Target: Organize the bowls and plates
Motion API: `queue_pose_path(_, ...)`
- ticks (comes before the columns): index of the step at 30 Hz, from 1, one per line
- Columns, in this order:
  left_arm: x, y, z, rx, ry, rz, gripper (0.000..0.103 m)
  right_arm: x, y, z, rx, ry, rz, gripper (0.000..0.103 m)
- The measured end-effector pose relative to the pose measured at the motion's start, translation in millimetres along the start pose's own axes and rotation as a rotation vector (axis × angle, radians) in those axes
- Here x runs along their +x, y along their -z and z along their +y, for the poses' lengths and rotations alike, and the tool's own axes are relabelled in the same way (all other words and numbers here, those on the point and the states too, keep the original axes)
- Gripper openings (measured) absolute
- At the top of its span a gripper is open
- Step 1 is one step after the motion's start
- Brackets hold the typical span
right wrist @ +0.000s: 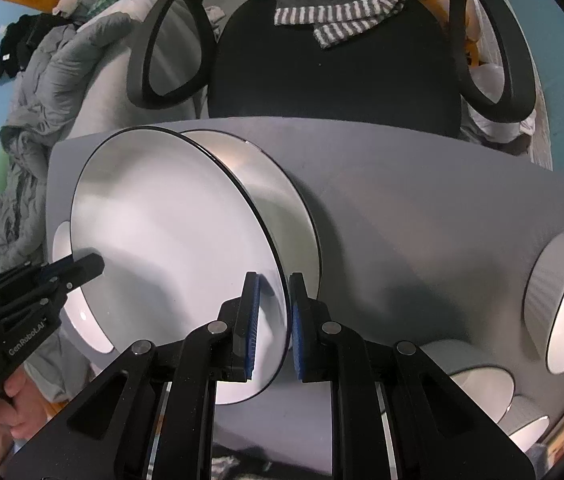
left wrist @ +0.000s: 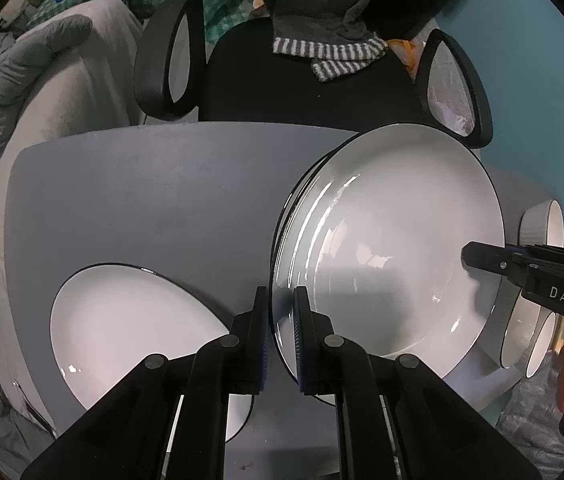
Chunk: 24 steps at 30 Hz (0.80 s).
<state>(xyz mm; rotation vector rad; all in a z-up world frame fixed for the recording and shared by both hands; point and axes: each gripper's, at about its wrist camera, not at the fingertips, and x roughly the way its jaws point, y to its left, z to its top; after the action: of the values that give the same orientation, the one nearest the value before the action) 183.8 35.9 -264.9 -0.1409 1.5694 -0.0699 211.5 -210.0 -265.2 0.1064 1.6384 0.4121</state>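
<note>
Held plate: one white plate with a thin black rim, being carried above the grey table between both grippers, sitting at 3 o'clock in the left wrist view.
Left gripper: the left gripper is clamping the plate's near-left rim, jaws almost closed on the thin edge, blue pads on either side.
Right gripper: the right gripper is pinching the opposite rim, jaws likewise nearly closed on the edge; in the left wrist view it is reaching in from 3 o'clock.
Plates, counted: three are showing. Besides the held one, a second plate is lying on the table under and behind it, toward 12 o'clock in the right wrist view; a third plate is lying flat at 8 o'clock in the left wrist view.
Bowls, counted: three white bowls with black rims are showing in the right wrist view: one bowl at 3 o'clock, a second bowl at 4 o'clock, a third bowl just beyond it at 5 o'clock.
Chair: one black office chair is standing at 12 o'clock behind the table, a striped cloth hanging on it.
</note>
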Motion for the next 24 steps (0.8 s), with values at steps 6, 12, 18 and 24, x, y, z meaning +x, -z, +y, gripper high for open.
queue_pose_path(6,5.4,-8.8,-1.4,-0.014,-0.019,0.019,0.009,9.2,-8.5,-3.8,0.017,-0.002,0.028,0.015)
queue_pose_path(12,15.0,-12.2,-0.6,-0.028,-0.017,0.044,0.009,16.3,-12.5,-5.6,0.025,0.003,0.047,0.015)
queue_pose_path(18,17.4,-10.6,2.0,-0.033,-0.019,0.057,0.009,20.3,-15.3,-7.7,0.032,-0.008,0.06,0.015)
queue_pose_path(24,18.3,-14.0,4.9,-0.042,-0.016,0.06,0.009,23.6,-17.8,-10.9,0.043,-0.023,0.06,0.015)
